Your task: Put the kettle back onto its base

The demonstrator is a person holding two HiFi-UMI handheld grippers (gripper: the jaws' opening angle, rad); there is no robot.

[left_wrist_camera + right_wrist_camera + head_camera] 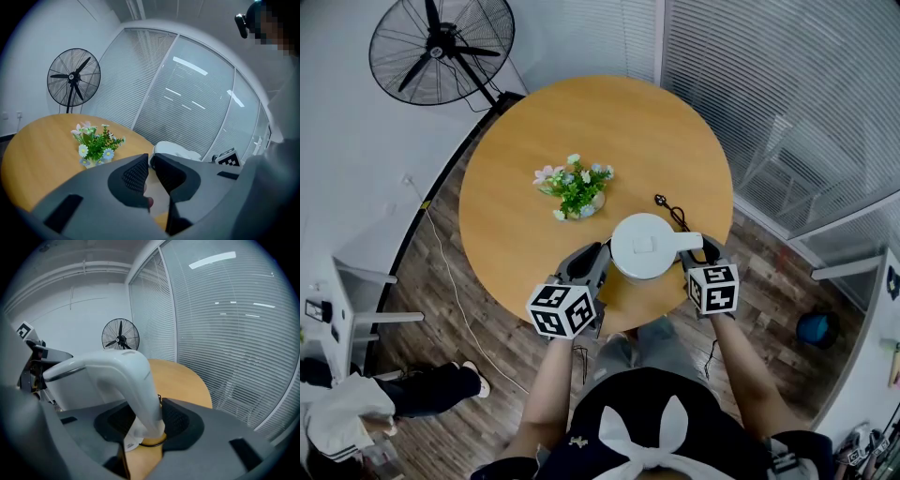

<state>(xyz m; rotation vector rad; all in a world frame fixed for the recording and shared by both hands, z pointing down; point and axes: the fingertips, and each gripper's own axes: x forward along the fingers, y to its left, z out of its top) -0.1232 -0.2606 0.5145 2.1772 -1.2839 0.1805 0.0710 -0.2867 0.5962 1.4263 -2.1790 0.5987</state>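
A white kettle stands near the front edge of the round wooden table, with its handle pointing right. My right gripper is shut on that handle, which fills the space between the pads. My left gripper rests against the kettle's left side, its jaws drawn close together with nothing between them. In the left gripper view the kettle shows just past the left gripper. The base is hidden; only a black power cord shows behind the kettle.
A small pot of artificial flowers sits mid-table, left of and beyond the kettle. A standing fan is on the floor beyond the table. Glass walls with blinds run along the right. The person stands at the table's near edge.
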